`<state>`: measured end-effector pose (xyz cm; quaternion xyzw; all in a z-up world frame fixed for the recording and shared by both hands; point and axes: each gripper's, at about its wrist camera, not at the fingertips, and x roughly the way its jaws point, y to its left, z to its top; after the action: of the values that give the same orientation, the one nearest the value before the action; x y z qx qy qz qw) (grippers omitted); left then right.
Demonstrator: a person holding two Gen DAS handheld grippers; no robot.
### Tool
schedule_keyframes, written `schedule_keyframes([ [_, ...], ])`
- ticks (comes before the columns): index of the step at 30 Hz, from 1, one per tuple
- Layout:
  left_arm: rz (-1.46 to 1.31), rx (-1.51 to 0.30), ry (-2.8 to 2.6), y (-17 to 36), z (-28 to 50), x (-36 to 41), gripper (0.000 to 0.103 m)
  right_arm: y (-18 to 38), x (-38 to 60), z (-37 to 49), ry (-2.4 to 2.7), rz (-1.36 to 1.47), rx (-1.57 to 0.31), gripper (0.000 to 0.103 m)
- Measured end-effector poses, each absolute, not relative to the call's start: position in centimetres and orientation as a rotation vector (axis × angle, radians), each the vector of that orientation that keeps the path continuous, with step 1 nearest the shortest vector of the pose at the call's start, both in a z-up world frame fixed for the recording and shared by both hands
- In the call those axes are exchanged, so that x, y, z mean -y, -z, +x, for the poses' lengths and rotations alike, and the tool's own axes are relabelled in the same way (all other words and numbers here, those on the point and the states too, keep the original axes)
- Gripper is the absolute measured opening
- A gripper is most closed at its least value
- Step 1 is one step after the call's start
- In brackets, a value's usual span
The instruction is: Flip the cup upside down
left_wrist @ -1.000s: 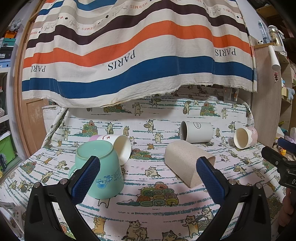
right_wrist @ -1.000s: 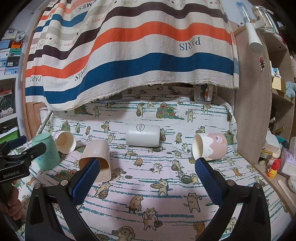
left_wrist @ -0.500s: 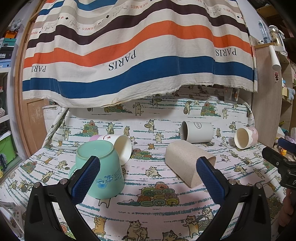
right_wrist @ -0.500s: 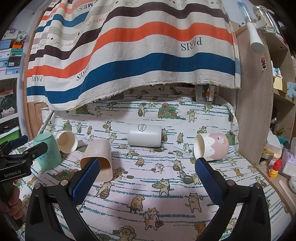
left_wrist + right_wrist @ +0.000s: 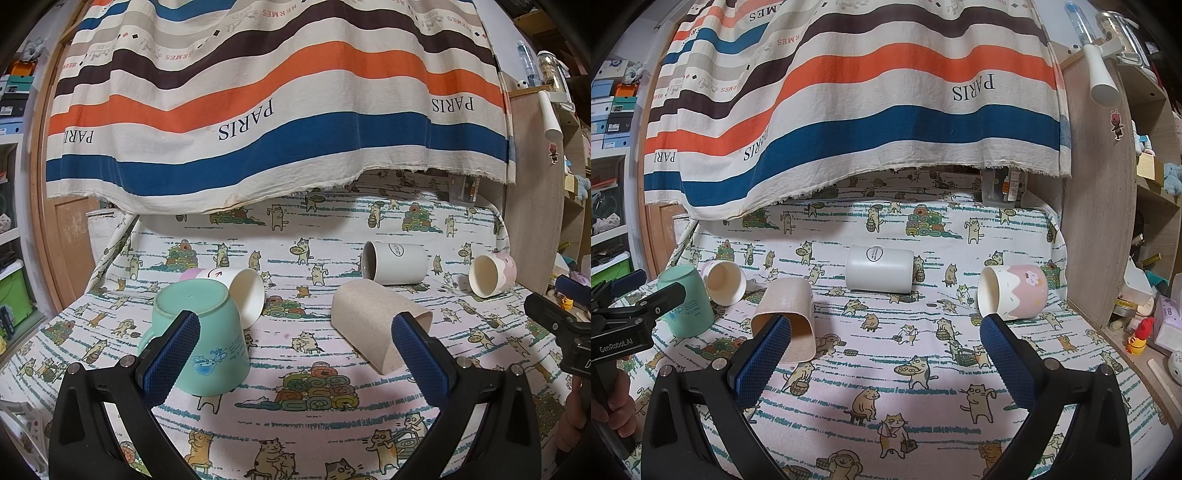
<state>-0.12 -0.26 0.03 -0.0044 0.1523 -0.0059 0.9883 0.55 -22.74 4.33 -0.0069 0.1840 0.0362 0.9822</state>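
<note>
Left wrist: mint cup (image 5: 207, 339) upside down

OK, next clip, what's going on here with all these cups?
A person holds a hand-held gripper in each hand over a cat-print tablecloth strewn with cups. Both the left hand-held gripper and the right hand-held gripper are open and empty. The mint-green mug already stands upside down. The beige cup, paper cup, white cup and pink-and-white cup lie on their sides, not yet flipped.
</note>
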Motion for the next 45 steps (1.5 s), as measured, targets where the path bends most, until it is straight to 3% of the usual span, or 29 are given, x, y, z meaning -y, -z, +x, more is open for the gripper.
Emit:
schedule_keyframes([
  [27,-0.013,-0.302,-0.001,0.0,-0.1,-0.2,0.103,-4.4,22.7,0.6,-0.073,-0.013,-0.371,0.103],
  [34,-0.052,-0.223,-0.054,-0.6,-2.0,-1.6,0.103,-4.3,22.7,0.6,-0.073,-0.013,-0.37,0.103],
  [45,-0.055,-0.148,0.013,-5.3,-5.7,-1.5,0.103,-5.8,25.3,-1.3,-0.055,0.088,-0.265,0.103],
])
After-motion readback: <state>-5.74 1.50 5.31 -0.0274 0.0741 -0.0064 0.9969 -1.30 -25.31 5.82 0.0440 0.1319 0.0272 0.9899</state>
